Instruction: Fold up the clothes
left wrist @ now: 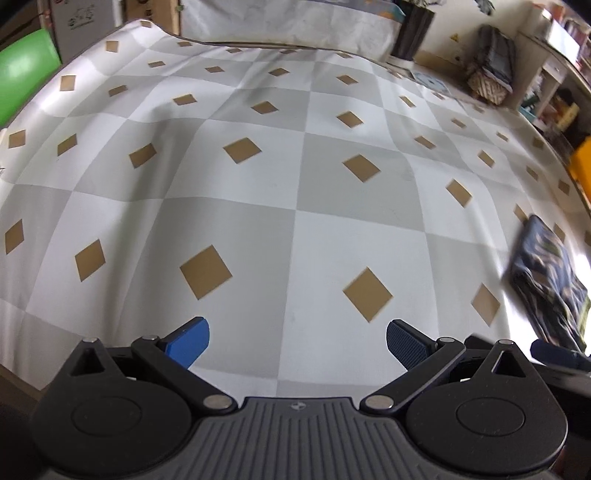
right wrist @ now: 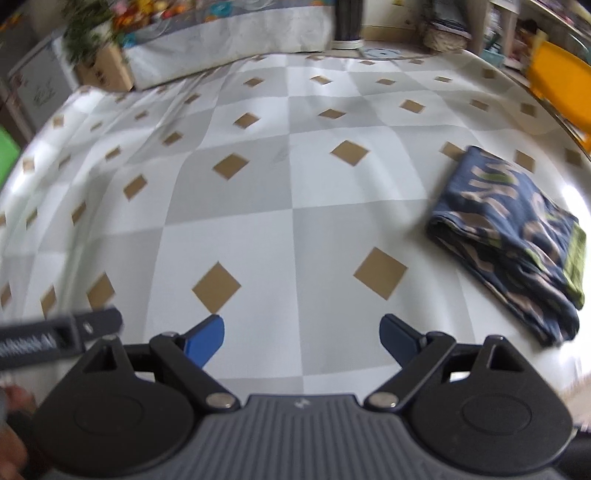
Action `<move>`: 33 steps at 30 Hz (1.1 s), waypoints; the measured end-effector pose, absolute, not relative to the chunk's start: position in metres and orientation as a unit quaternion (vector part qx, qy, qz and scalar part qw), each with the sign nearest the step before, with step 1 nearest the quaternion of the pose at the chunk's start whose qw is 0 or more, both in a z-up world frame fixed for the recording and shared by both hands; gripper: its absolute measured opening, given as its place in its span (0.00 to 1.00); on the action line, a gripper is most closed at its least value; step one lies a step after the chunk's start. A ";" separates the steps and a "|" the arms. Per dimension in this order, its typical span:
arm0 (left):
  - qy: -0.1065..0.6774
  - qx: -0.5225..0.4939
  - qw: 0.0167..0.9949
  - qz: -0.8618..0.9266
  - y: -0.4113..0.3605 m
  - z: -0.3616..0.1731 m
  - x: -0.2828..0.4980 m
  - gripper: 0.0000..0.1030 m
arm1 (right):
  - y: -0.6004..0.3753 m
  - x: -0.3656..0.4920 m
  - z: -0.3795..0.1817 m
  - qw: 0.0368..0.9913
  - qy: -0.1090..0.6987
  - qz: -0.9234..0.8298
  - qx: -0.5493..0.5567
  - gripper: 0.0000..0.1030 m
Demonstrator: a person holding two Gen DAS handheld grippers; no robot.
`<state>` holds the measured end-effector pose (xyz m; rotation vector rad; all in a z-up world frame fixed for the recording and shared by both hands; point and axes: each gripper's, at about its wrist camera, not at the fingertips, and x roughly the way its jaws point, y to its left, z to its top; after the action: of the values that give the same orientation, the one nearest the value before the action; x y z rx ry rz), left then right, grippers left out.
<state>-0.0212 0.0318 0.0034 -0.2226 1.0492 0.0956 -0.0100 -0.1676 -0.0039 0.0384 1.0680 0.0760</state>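
A dark blue patterned garment (right wrist: 513,240) lies folded in a neat rectangle on the checked tablecloth (right wrist: 258,206), to the right of my right gripper (right wrist: 302,341). That gripper is open, its blue fingers wide apart over bare cloth with nothing between them. In the left wrist view the same garment (left wrist: 550,284) shows blurred at the far right edge. My left gripper (left wrist: 297,343) is open too, hovering above the tablecloth (left wrist: 258,192) and holding nothing. Part of the left tool (right wrist: 59,336) shows at the left edge of the right wrist view.
A green object (left wrist: 22,74) sits off the table's left edge and a yellow chair (right wrist: 561,85) off its right. A bed with white covers (right wrist: 229,40), a dark bin (left wrist: 413,33), a basket (left wrist: 487,86) and shelves (left wrist: 554,74) stand beyond the far edge.
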 end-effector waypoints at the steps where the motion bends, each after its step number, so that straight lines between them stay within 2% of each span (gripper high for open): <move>1: 0.493 -0.103 0.863 0.053 0.032 0.002 -0.021 0.99 | -0.166 -0.007 -0.010 0.858 0.511 0.045 0.008 0.89; 5: 0.491 -0.097 0.863 0.064 0.032 -0.009 -0.014 0.99 | -0.163 0.004 -0.033 0.849 0.524 0.066 -0.021 0.89; 11: 0.506 -0.075 0.856 0.066 0.027 -0.023 -0.004 0.99 | -0.174 0.022 -0.050 0.843 0.532 0.075 0.024 0.89; 23: 0.532 -0.066 0.841 0.075 0.025 -0.044 0.013 0.99 | -0.180 0.056 -0.083 0.848 0.524 0.057 0.044 0.89; 28: 0.535 -0.071 0.839 0.070 0.025 -0.046 0.016 0.99 | -0.173 0.066 -0.089 0.866 0.497 0.054 0.025 0.91; 33: 0.539 -0.070 0.836 0.070 0.024 -0.048 0.021 0.99 | -0.159 0.077 -0.097 0.876 0.480 0.048 -0.014 0.99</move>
<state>0.0206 0.0244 -0.0478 -0.1491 1.1420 0.1476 0.0768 -0.1593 -0.0971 -0.0292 1.0025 0.1009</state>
